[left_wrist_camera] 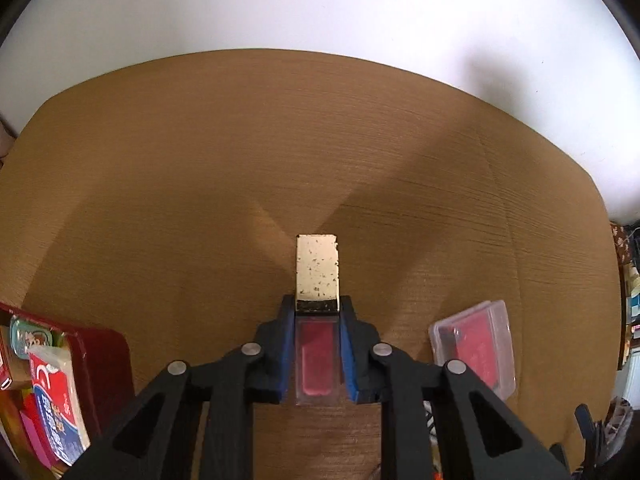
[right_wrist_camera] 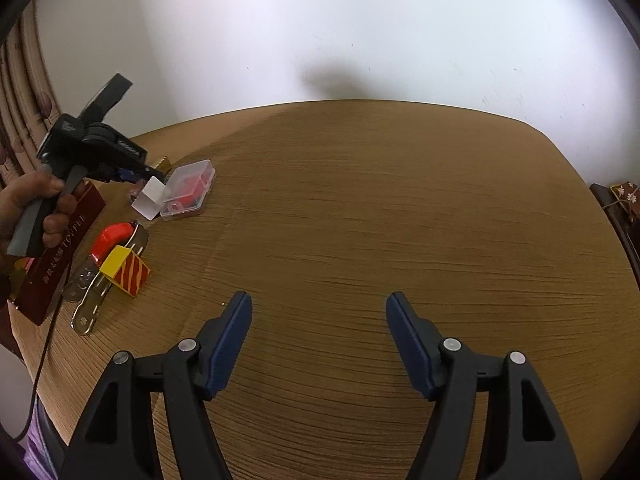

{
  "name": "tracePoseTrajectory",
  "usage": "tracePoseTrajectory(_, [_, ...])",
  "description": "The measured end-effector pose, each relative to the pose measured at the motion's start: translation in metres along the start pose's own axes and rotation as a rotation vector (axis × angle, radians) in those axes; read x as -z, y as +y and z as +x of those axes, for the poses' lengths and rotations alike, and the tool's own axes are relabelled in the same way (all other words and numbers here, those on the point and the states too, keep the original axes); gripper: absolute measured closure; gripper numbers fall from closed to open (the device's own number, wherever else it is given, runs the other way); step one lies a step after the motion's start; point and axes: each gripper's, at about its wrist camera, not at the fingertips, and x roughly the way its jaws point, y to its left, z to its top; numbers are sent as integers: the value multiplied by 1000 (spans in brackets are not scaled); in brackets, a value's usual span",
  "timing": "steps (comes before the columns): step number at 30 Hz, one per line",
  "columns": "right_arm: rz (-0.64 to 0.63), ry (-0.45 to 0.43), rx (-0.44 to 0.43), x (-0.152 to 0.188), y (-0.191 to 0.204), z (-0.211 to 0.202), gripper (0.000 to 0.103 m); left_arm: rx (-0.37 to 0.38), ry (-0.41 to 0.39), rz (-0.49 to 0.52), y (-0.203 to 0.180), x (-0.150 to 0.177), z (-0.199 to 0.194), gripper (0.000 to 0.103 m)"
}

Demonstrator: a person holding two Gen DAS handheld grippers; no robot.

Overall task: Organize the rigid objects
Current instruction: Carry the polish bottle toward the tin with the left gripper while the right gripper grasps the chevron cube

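My left gripper (left_wrist_camera: 318, 312) has its jaws closed on a slim clear bottle (left_wrist_camera: 318, 356) of red liquid with a speckled gold cap (left_wrist_camera: 317, 268); the cap sticks out past the fingertips toward the far side, above the tabletop (left_wrist_camera: 200, 184). Ahead of it I see bare wood all the way to the far curved edge against the white wall. To its near right lies a clear plastic case (left_wrist_camera: 476, 344) with red contents, just beside the gripper's right link. At the near left sits a dark red tray (left_wrist_camera: 108, 356) holding a red and white box (left_wrist_camera: 56, 400).

My right gripper (right_wrist_camera: 319, 308) holds nothing, its jaws spread wide over open wood. Off to its left a yellow and red striped block (right_wrist_camera: 126, 272) rests against a red-handled metal tool (right_wrist_camera: 108, 264), near the tabletop's left edge
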Motion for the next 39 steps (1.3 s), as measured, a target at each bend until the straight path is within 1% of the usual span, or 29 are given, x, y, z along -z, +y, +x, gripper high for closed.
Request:
tracePoseTrajectory(2, [3, 3, 6, 0, 0, 1, 29, 22, -4, -5, 3, 8, -7, 83])
tracePoseTrajectory(7, [6, 3, -4, -1, -1, 3, 30, 49, -51, 1, 7, 30, -34, 83])
tracePoseTrajectory(9, [3, 7, -3, -3, 0, 4, 31, 74, -68, -7, 16, 41, -51, 83])
tracePoseTrajectory(10, [-1, 14, -13, -4, 0, 5, 34, 90, -74, -13, 19, 47, -59, 83])
tracePoseTrajectory(11, [-4, 21, -29, -5, 2, 4, 38, 99, -78, -17, 21, 51, -65, 83])
tracePoseTrajectory(12, [-4, 27, -46, -8, 4, 6, 40, 109, -82, -25, 30, 53, -72, 83])
tracePoseTrajectory(15, [-27, 24, -98, -23, 19, 9, 41, 137, -98, -41, 44, 72, -97, 83])
tracePoseTrajectory(16, [-63, 14, -126, -31, 30, 9, 42, 141, -99, -47, 48, 78, -103, 83])
tracePoseTrajectory(18, [-184, -17, -205, -47, 56, 8, 43, 155, -97, -66, 64, 87, -115, 83])
tracePoseTrajectory(20, [-345, -28, -292, -64, 85, 10, 44, 171, -98, -89, 78, 99, -125, 83])
tracePoseTrajectory(21, [-437, -23, -314, -71, 100, 14, 44, 171, -98, -95, 85, 105, -129, 83])
tracePoseTrajectory(23, [-622, -11, -313, -86, 127, 25, 44, 166, -99, -98, 89, 107, -137, 83])
tracePoseTrajectory(25, [-784, 57, -338, -102, 151, 41, 45, 160, -100, -104, 93, 112, -139, 83])
tracePoseTrajectory(26, [-835, 67, -328, -106, 158, 46, 45, 160, -100, -107, 96, 115, -139, 83])
tracePoseTrajectory(27, [-889, 84, -319, -111, 166, 52, 45, 162, -101, -114, 89, 120, -141, 83])
tracePoseTrajectory(28, [-942, 115, -318, -119, 174, 61, 45, 166, -100, -125, 94, 123, -143, 83])
tracePoseTrajectory(30, [-982, 165, -345, -130, 183, 72, 48, 170, -100, -139, 92, 123, -144, 83])
tracePoseTrajectory(32, [-1010, 196, -363, -134, 190, 78, 50, 175, -102, -155, 97, 127, -148, 83])
tracePoseTrajectory(33, [-1028, 208, -365, -133, 193, 79, 51, 179, -101, -159, 98, 129, -150, 83])
tracePoseTrajectory(35, [-1066, 251, -395, -131, 199, 86, 52, 182, -103, -157, 100, 127, -152, 83])
tracePoseTrajectory(36, [-1091, 262, -400, -127, 202, 87, 52, 179, -106, -158, 97, 126, -147, 83])
tracePoseTrajectory(38, [-1138, 280, -390, -118, 205, 91, 53, 182, -106, -161, 102, 124, -150, 83])
tracePoseTrajectory(39, [-1155, 282, -380, -115, 208, 94, 56, 184, -107, -164, 104, 123, -150, 83])
